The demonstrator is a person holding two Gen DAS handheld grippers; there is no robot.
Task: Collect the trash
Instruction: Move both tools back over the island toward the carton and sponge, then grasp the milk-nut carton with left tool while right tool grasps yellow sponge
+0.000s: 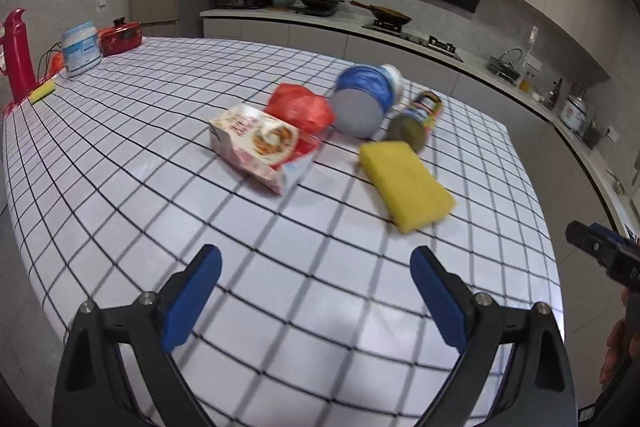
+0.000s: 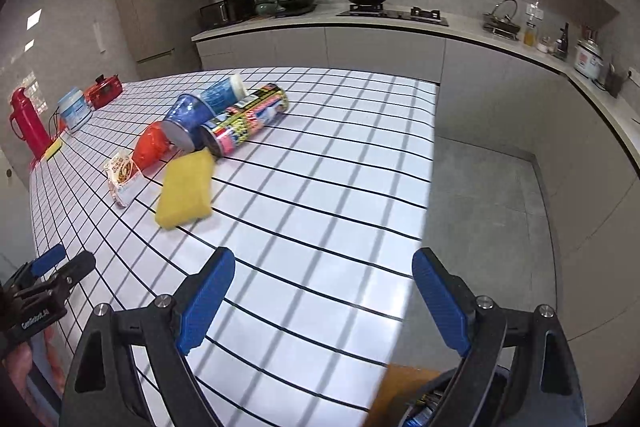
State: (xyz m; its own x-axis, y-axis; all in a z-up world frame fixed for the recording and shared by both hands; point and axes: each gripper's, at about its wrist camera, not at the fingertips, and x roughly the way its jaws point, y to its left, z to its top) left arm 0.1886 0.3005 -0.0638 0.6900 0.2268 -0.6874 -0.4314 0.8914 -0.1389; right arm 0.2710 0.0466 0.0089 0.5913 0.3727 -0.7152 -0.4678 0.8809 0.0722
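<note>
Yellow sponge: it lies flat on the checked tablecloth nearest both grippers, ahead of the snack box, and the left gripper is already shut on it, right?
Not quite. The left gripper is open and empty, short of the yellow sponge, as the left wrist view shows. The rest holds: the sponge lies flat on the checked tablecloth, nearer than the snack box.

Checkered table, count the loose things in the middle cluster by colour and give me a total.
Yellow: 1, rectangular yellow sponge
Red: 1, crumpled red plastic bag
Blue: 1, blue cylindrical container lying on its side
Pink and white: 1, snack packet
Multicoloured: 1, printed can lying on its side
Total: 5
</note>
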